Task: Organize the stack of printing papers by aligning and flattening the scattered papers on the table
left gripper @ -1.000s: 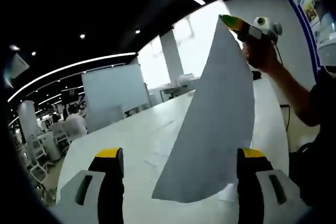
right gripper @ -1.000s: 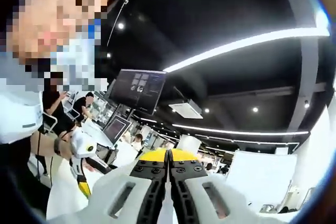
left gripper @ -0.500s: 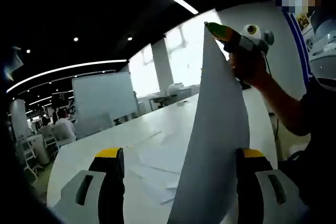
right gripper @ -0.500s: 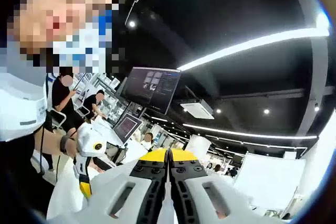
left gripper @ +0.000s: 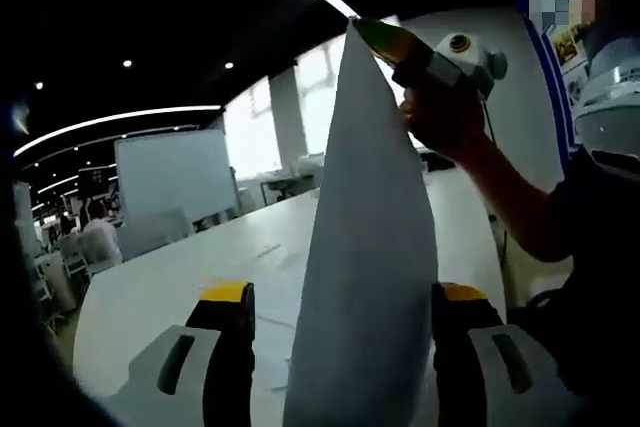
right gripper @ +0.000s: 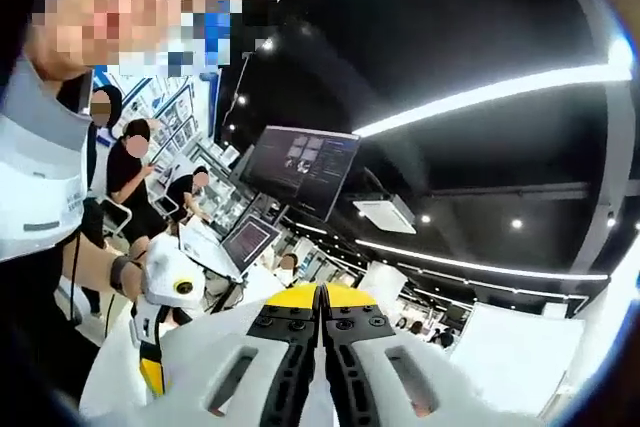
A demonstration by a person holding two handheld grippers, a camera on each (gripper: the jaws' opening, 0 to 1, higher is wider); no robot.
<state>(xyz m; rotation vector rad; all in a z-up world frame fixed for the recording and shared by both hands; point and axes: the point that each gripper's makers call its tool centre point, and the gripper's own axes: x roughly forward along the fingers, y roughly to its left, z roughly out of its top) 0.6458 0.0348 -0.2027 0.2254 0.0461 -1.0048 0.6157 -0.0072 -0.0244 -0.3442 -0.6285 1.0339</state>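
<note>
Currently my right gripper [left gripper: 375, 39], jaws pinched shut on a sheet of printing paper [left gripper: 370, 247], holds it upright between my left gripper's [left gripper: 343, 307] wide-apart, empty jaws. Lowering it squarely onto the white table [left gripper: 180, 282] should avoid creases.

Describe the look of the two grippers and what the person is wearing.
The left gripper has grey jaw bodies with slots, black inner faces and yellow tips. The right gripper matches, showing screw holes on its black faces. The person's sleeve is dark; a white vest covers the torso.
</note>
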